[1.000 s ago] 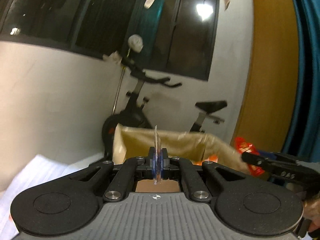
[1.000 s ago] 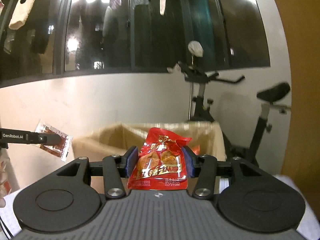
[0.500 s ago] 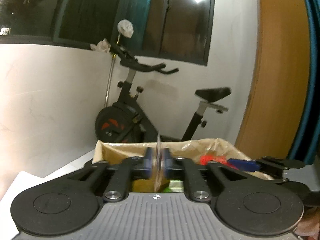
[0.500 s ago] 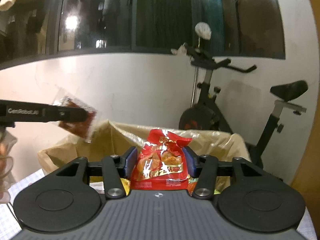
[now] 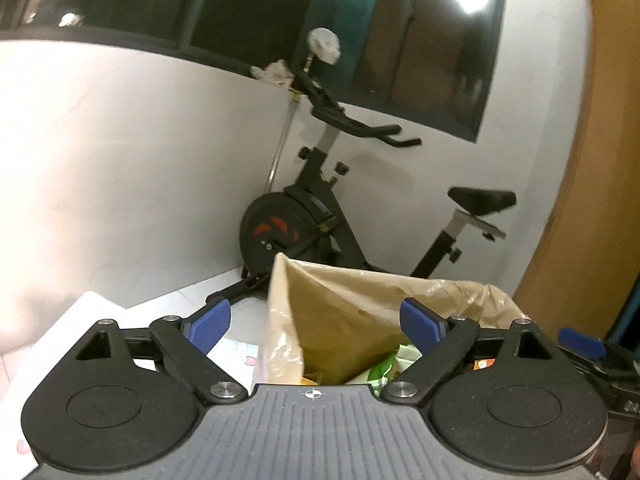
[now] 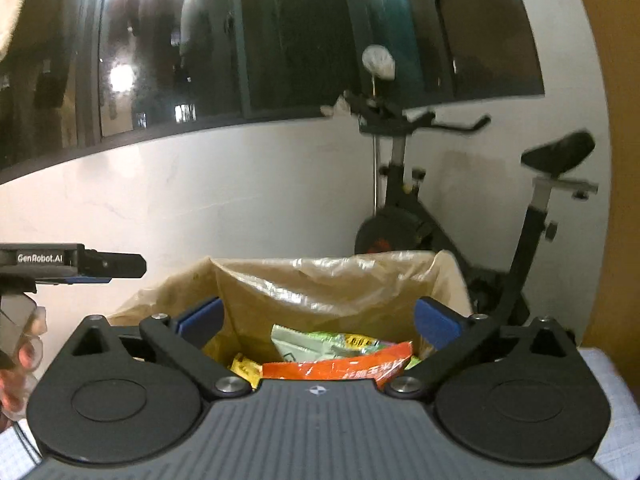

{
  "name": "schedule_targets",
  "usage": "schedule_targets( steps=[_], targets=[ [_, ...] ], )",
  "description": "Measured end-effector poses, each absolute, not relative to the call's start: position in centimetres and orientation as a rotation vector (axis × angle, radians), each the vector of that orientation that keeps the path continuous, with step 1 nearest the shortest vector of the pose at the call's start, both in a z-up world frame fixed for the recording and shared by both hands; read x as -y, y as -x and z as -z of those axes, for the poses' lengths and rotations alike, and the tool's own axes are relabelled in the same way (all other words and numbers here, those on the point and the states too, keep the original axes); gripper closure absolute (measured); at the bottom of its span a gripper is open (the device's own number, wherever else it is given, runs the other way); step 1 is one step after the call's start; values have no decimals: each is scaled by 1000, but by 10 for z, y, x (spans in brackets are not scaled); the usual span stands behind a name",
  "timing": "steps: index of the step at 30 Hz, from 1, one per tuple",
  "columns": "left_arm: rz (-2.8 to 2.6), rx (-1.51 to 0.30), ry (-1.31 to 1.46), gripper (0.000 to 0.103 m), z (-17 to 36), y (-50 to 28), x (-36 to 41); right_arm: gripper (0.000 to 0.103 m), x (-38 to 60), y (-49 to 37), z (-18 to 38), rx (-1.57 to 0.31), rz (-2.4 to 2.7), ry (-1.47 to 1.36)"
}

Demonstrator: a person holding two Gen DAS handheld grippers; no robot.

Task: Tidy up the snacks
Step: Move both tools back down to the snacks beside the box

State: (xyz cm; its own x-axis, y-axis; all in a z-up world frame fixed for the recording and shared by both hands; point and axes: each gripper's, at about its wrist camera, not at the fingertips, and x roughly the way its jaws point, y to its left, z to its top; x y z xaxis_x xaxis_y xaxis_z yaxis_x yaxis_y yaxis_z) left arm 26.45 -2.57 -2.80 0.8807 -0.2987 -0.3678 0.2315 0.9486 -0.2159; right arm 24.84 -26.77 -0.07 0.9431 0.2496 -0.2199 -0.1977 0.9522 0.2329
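Observation:
A cardboard box lined with clear plastic [image 6: 320, 280] stands on the table and holds several snack packets, among them an orange-red packet [image 6: 340, 366] and a green and white one [image 6: 312, 342]. My right gripper [image 6: 318, 322] is open and empty just above the box's near side. My left gripper [image 5: 318, 326] is open and empty above the box's left corner [image 5: 288, 320]. Green packets [image 5: 380, 368] show inside the box in the left wrist view. The left gripper also shows at the left of the right wrist view [image 6: 100, 268].
An exercise bike [image 5: 320, 216] stands behind the box against a white wall. A dark window runs above the wall. A white sheet covers the table [image 5: 64, 344]. A wooden panel [image 5: 592, 200] is on the right.
Both grippers have opened. The red packet left the right gripper and the thin clear packet left the left gripper. Both grippers moved closer over the box.

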Motion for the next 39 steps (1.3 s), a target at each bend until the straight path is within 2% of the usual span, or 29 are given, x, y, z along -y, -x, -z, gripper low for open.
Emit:
schedule_targets(
  steps=[4,15,29,39],
  targets=[
    [279,-387,166,9,27,-254,15,0,271,-231,1,-196,-248,-259],
    [314,-296,82,9,33,-218,-1,0,274,-204,9,-253,-331,-320],
    [216,-349,51,10,61,-187,-30,0,256,-165,32,-292,-289,-231],
    [192,-428,-20,10,97,-180,-28,0,245,-158,85,-400,-297,-255]
  ],
)
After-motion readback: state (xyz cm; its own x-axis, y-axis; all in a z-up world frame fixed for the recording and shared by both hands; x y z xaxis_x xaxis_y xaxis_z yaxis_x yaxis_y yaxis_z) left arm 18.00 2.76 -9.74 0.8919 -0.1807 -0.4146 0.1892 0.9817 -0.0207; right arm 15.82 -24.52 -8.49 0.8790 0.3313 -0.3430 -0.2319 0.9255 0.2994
